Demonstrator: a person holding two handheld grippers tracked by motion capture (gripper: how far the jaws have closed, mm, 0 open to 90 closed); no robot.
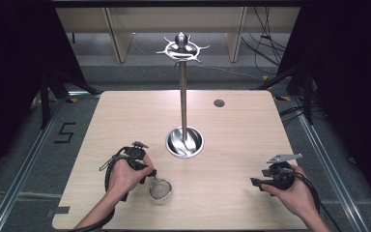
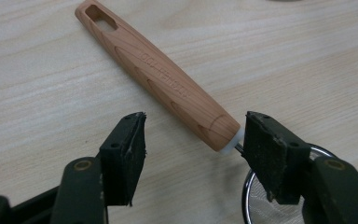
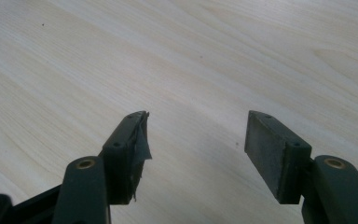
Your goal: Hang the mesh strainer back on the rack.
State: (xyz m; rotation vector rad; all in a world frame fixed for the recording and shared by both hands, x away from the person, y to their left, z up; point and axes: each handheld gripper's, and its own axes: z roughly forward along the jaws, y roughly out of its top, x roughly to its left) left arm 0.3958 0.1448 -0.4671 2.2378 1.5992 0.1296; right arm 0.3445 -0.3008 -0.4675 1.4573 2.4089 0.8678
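While the small round wire-mesh strainer with the pale wooden handle (image 2: 161, 77) lies flat on the light wood-grain worktop (image 1: 232, 140), your left claw (image 2: 193, 140) stands spread wide over it and pinches nothing. In the left gripper view the handle runs slantwise from the slotted hanging hole at the upper left down to the white collar at the lower right, where the metal neck meets the mesh bowl. One black pad (image 2: 270, 154) sits just at that collar, right beside the end of the handle, and the other pad hangs well clear of the wood, with bare worktop under it. The rim of the bowl curves out from behind the nearer jaw.

In the high view the strainer (image 1: 160, 189) rests near the front edge of the worktop, left of centre, with your left hand (image 1: 125, 175) and its claw touching or just over the handle end.

Your right claw (image 3: 196, 137) is likewise spread, with plain worktop between its jaws. In the high view your right hand (image 1: 290, 186) holds it near the front right corner, well apart from the strainer.

Behind the strainer, near the middle of the worktop, stands a shiny steel utensil stand (image 1: 183, 96): a round dished base, a tall upright pole and a ring of hooks at the top.
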